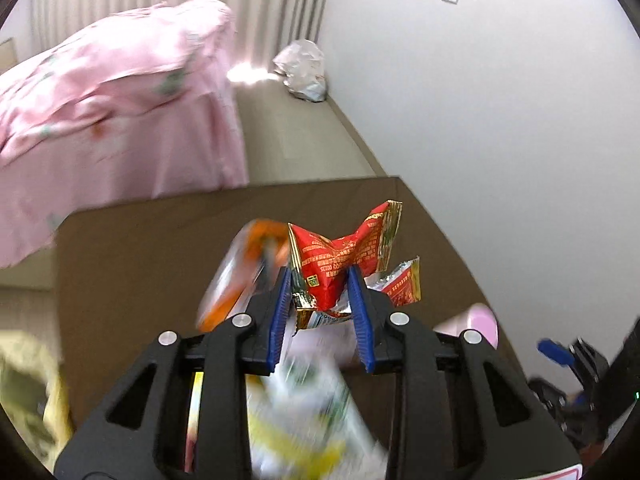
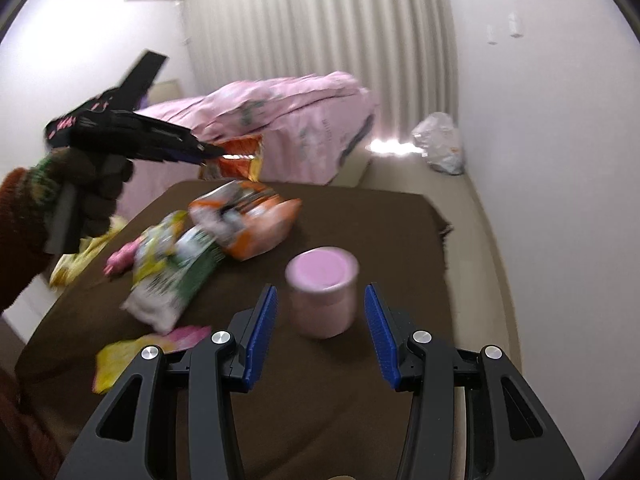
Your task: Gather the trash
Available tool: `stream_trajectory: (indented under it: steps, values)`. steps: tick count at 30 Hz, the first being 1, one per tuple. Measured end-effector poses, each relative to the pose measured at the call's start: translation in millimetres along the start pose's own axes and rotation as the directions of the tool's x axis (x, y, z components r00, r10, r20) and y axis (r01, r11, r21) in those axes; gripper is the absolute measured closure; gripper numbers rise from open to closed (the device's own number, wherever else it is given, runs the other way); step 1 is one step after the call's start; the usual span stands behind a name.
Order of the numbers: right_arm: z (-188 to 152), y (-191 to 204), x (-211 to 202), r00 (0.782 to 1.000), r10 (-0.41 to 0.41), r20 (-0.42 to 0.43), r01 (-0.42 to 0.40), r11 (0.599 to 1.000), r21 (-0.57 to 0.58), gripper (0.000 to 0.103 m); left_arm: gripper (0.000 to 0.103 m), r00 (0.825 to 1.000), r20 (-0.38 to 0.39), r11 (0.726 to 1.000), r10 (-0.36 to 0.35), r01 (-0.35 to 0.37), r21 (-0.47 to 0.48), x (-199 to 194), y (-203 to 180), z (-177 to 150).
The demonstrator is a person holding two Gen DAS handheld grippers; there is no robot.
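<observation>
The left gripper (image 1: 320, 280) was pinching a crumpled red wrapper (image 1: 340, 264) with gold edges between its blue pads (image 1: 280, 312), and the wrapper was lifted above the counter (image 1: 140, 260). In the right wrist view the same gripper, held by a gloved hand (image 2: 92, 192), was up in the air over the far left side of the brown counter, with the wrapper at its tip in front of the pink bed cover (image 2: 300, 120).

The right gripper (image 2: 320, 328) was spread, with nothing between its pads. It pointed at a pink cup (image 2: 322, 292) that stood upright on the counter, just ahead of the pads and not touching them.

More trash lay on the counter to the left of the cup: an orange snack bag (image 2: 248, 224), a white and green bag (image 2: 176, 276) just beside it, and a yellow and pink wrapper (image 2: 136, 352) near the left finger of the right gripper. All were blurred. A white plastic bag (image 2: 440, 144) sat on the floor by the wall, well apart from the counter.
</observation>
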State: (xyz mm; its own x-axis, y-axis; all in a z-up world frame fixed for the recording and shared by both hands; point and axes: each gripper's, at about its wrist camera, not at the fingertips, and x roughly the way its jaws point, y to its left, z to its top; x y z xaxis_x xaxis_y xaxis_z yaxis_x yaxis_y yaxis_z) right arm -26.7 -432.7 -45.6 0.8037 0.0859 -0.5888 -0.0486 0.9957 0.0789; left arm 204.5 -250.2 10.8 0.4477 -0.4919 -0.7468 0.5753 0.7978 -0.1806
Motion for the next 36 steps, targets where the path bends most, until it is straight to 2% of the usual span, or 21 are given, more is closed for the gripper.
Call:
stream_trajectory:
  steps: [3, 6, 8, 11, 12, 13, 16, 18, 20, 23, 26, 27, 30, 32, 35, 36]
  values:
    - [-11.5, 34.5, 6.6, 0.996, 0.07, -0.054, -0.073, 0.996, -0.055, 0.06, 0.074, 0.999, 0.006, 0.997, 0.045, -0.044, -0.056, -41.7, 24.9, -45.9]
    - [-26.4, 84.0, 16.2, 0.987, 0.11, -0.117, -0.127, 0.981, -0.149, 0.054, 0.074, 0.994, 0.008, 0.985, 0.112, -0.11, -0.13, -69.8, 48.3, -94.8]
    - [-32.3, 112.6, 18.1, 0.985, 0.118, -0.126, -0.141, 0.969, -0.2, 0.054, 0.074, 0.992, -0.011, 0.979, 0.128, -0.129, -0.159, -76.9, 60.3, -123.6]
    - [-38.2, 160.3, 20.7, 0.963, 0.217, -0.159, -0.252, 0.936, -0.245, 0.054, 0.073, 0.983, -0.018, 0.965, 0.184, -0.184, -0.186, -87.1, 72.3, -160.9]
    - [-41.0, 171.2, 23.6, 0.959, 0.221, -0.175, -0.262, 0.928, -0.264, 0.054, 0.073, 0.979, -0.013, 0.959, 0.205, -0.203, -0.198, -90.5, 77.3, -171.5]
    - [-44.6, 180.3, 26.5, 0.961, 0.202, -0.188, -0.251, 0.923, -0.293, 0.054, 0.073, 0.978, -0.017, 0.953, 0.21, -0.208, -0.219, -94.1, 79.3, -181.0]
    - [-53.3, 190.2, 31.2, 0.975, 0.088, -0.205, -0.166, 0.9, -0.404, 0.054, 0.07, 0.987, -0.053, 0.95, 0.15, -0.159, -0.267, -90.4, 90.0, -195.8]
    - [-58.4, 185.4, 31.9, 0.979, -0.007, -0.204, -0.09, 0.883, -0.46, 0.054, 0.065, 0.989, -0.047, 0.953, 0.138, -0.146, -0.267, -94.5, 91.1, -203.9]
    - [-64.4, 172.1, 30.0, 0.974, -0.084, -0.213, -0.028, 0.879, -0.475, 0.054, 0.06, 0.994, -0.041, 0.957, 0.105, -0.112, -0.267, -97.4, 90.2, -207.5]
    - [-67.1, 139.8, 25.4, 0.963, -0.104, -0.251, 0.004, 0.93, -0.369, 0.054, 0.056, 0.998, -0.042, 0.962, 0.05, -0.059, -0.268, -98.9, 86.3, -209.9]
    - [-69.7, 103.0, 22.4, 0.951, -0.035, -0.307, -0.015, 0.987, -0.159, 0.054, 0.056, 0.999, -0.043, 0.972, 0.012, -0.022, -0.233, -100.8, 78.2, -208.1]
    - [-71.6, 86.1, 23.6, 0.942, 0.033, -0.334, -0.048, 0.998, -0.036, 0.053, 0.056, 1.0, -0.025, 0.979, 0.0, -0.005, -0.203, -105.7, 74.1, -206.9]
    - [-72.5, 65.8, 21.0, 0.937, 0.127, -0.325, -0.09, 0.988, 0.127, 0.052, 0.05, 0.999, 0.039, 0.991, 0.009, -0.004, -0.136, -117.0, 68.8, -199.2]
    - [-69.2, 56.4, 22.8, 0.925, 0.164, -0.343, -0.091, 0.972, 0.219, 0.052, 0.05, 0.995, 0.08, 0.995, 0.051, -0.044, -0.085, -122.3, 67.1, -192.7]
    - [-63.5, 52.9, 24.3, 0.909, 0.185, -0.373, -0.085, 0.959, 0.269, 0.053, 0.045, 0.99, 0.112, 0.996, 0.084, -0.081, -0.031, -117.9, 68.7, -185.2]
    - [-61.3, 51.8, 20.0, 0.919, 0.178, -0.353, -0.073, 0.954, 0.289, 0.053, 0.044, 0.988, 0.108, 0.994, 0.112, -0.109, -0.027, -112.2, 70.1, -184.6]
